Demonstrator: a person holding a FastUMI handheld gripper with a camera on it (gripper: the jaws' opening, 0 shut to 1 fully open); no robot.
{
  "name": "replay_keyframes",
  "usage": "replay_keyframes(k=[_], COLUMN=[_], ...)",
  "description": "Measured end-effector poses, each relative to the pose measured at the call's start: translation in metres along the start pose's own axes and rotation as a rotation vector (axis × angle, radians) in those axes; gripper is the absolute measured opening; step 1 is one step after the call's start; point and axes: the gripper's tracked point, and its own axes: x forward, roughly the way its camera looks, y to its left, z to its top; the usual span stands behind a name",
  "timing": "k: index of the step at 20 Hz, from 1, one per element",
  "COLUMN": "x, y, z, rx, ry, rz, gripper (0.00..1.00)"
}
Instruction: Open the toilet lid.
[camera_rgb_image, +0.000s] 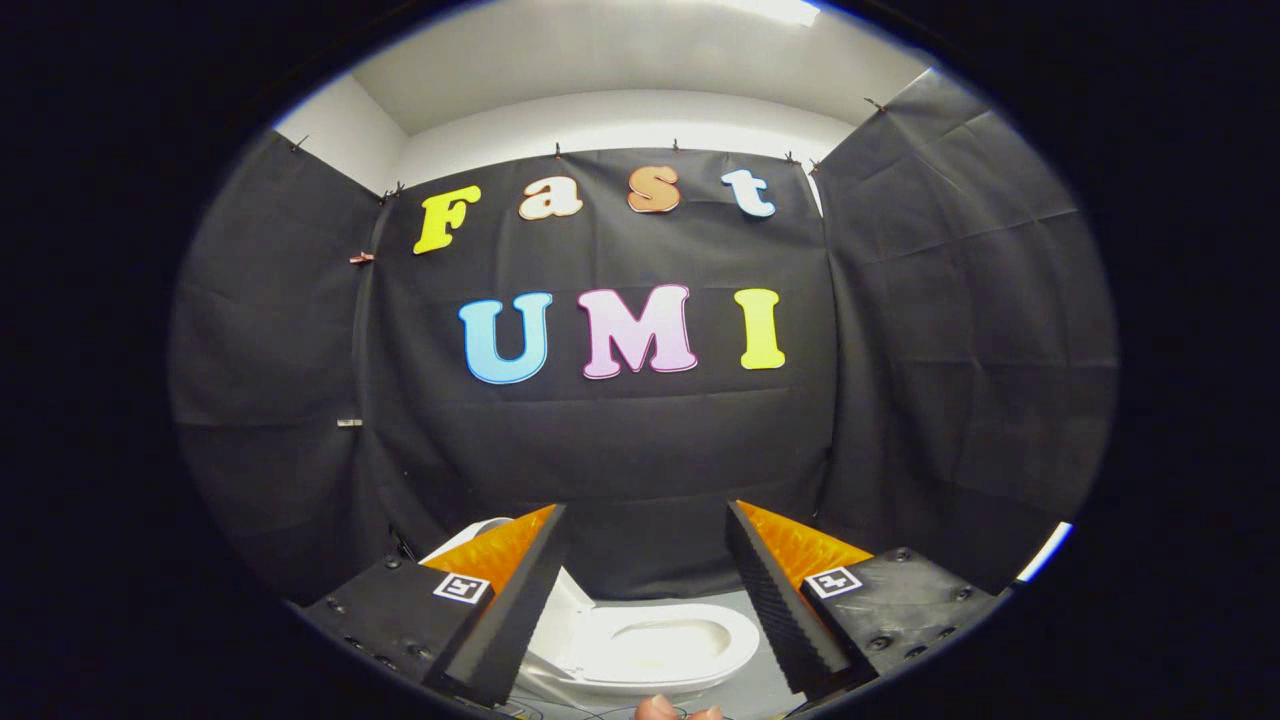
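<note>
The black cloth wall filled most of what I saw, and the toilet sat far below it, low in the middle of the picture, down between my two fingers and well beneath their tips. Its long axis ran across me, left to right: the bowl's open oval was bare and facing up on the right. At its left end a white panel, which I took for the lid, stood raised, partly hidden behind my left finger. So the lid looked to be up already, off the bowl.

My gripper was spread wide with nothing between the fingers, aimed level at the cloth rather than down. Any reach for that lid called for dipping down and left. At the very bottom, a bit of a hand peeked in.
</note>
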Motion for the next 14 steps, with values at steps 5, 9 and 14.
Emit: replay_keyframes(k=[5,9,14], x=[-0.016,-0.020,-0.018], y=[-0.017,-0.024,-0.032], z=[0.018,0.021,0.018], rx=[-0.027,-0.032,-0.055], ry=[-0.025,-0.033,-0.031], rz=[-0.024,-0.046,-0.069], gripper=[0.98,0.98,0.98])
